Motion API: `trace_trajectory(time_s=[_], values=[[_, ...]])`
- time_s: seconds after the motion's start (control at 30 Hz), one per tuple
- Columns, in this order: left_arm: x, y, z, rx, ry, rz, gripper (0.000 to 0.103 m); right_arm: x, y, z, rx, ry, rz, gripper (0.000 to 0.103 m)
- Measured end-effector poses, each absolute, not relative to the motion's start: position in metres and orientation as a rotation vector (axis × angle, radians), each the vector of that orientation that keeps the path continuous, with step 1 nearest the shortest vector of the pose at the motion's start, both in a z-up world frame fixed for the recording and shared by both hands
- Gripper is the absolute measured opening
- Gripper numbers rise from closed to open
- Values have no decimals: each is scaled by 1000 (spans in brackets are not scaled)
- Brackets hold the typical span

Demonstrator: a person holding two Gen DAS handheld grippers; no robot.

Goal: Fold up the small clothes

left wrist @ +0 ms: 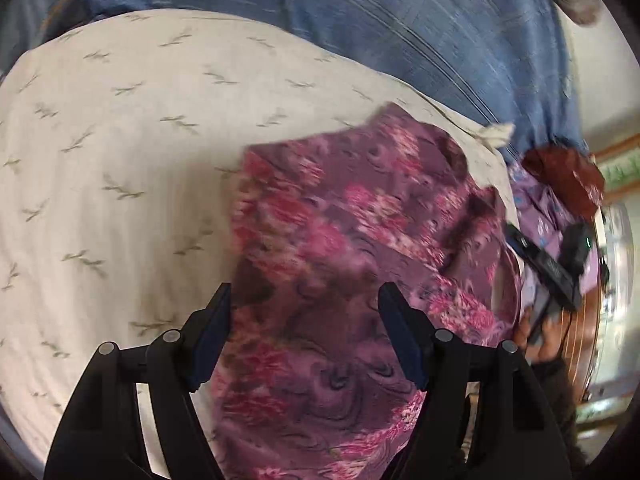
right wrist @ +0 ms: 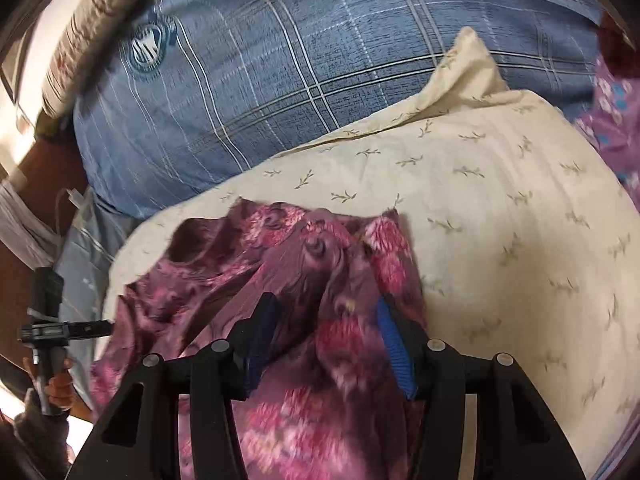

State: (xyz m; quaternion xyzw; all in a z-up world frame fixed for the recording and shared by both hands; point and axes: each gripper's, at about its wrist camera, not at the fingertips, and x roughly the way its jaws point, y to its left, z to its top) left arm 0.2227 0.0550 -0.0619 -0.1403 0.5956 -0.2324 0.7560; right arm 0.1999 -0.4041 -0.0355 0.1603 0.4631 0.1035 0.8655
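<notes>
While both views were motion-blurred, no readable writing came through: the only marking was a round teal-and-white emblem (right wrist: 150, 46) printed on the blue plaid pillow (right wrist: 304, 64), lettering illegible.

Purple-pink floral garment (left wrist: 344, 264) lay rumpled on the cream pillow (left wrist: 132, 152), thin soft fabric, swirl and flower print, edges wavy and folded over on themselves. Cream pillow cover was matte cotton-like cloth with small grey-green sprig motifs, one corner poking up against the plaid pillow.

Left tool (left wrist: 304, 332): jaws apart, black frame with dark blue ribbed pads (left wrist: 212, 340), garment spread between and under them; whether the fabric touched a pad, couldn't tell. Right tool (right wrist: 326, 344): jaws apart too, brighter blue ribbed pad (right wrist: 394, 348) on one side, a raised fold of the garment sitting in the gap, not pinched.

Behind: blue plaid pillow with white and dark grid lines, woven-looking texture. A lilac cloth with blue-white flowers (right wrist: 612, 120) and a dark red cloth (left wrist: 568, 176) sat at the cream pillow's far edge. White cable with plug (right wrist: 74, 198) lay beside the plaid pillow.
</notes>
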Motion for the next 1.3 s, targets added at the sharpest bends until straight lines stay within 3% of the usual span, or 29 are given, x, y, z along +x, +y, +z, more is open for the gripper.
trace_trajectory(time_s=[0.03,0.07,0.1,0.13,0.4,0.5,0.6,0.67,0.77,0.8,0.83,0.87,0.93,0.97,1.07,1.1,1.17,1.3], values=[[219,51,-59,-282,1281,-514,62,204,-402,-38,334,977,232,52],[213,48,-56,-251,1257,-516,29,207,-398,-39,308,978,242,32],[212,45,-55,-241,1260,-515,5,207,-395,-38,282,970,242,14],[209,45,-53,-248,1259,-515,5,206,-393,-36,267,964,246,6],[214,61,3,-355,1029,-445,5,192,-438,27,475,729,283,5],[238,72,-6,-419,1016,-343,5,204,-453,15,525,732,226,5],[266,73,-40,-427,1116,-246,5,223,-462,-21,544,842,162,6],[274,74,-56,-411,1156,-194,5,227,-464,-42,515,927,66,12],[275,91,-60,-511,1158,-211,5,216,-472,-43,558,898,90,15],[275,97,-59,-550,1155,-225,6,210,-476,-39,586,873,108,19],[274,101,-57,-581,1150,-241,7,207,-479,-36,602,854,122,31],[272,102,-55,-595,1143,-259,11,206,-480,-30,616,835,149,45],[269,97,-50,-594,1133,-279,26,208,-478,-26,614,825,163,54],[268,93,-49,-587,1132,-280,37,215,-473,-26,595,840,155,56],[268,79,-52,-575,1146,-304,39,231,-462,-41,586,908,149,56],[266,76,-54,-571,1149,-312,38,239,-456,-47,583,947,160,54],[265,68,-51,-554,1152,-334,38,244,-443,-40,503,944,168,6],[269,55,-42,-421,1091,-277,33,226,-455,-2,586,693,195,4]])
